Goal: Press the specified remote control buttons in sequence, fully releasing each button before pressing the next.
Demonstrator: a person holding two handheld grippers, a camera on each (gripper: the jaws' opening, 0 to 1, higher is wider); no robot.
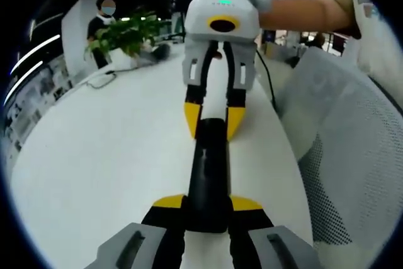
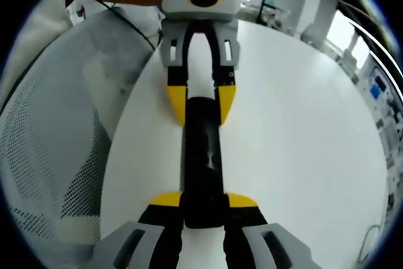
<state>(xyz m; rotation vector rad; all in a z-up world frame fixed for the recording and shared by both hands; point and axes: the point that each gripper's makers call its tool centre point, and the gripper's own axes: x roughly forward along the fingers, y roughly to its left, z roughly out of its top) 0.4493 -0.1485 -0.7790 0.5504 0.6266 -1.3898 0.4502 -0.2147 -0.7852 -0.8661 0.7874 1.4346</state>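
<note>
Over a white surface (image 1: 94, 155) we see both claws, left (image 1: 208, 205) and right (image 2: 203, 202), clamped on opposite ends of one black remote (image 1: 209, 168).

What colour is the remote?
Black remote, seen best in the left gripper view.

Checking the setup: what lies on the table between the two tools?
The black remote control, end to end: left tool shut on one end, right tool on the other, on the white table. Both gripper views show it.
</note>
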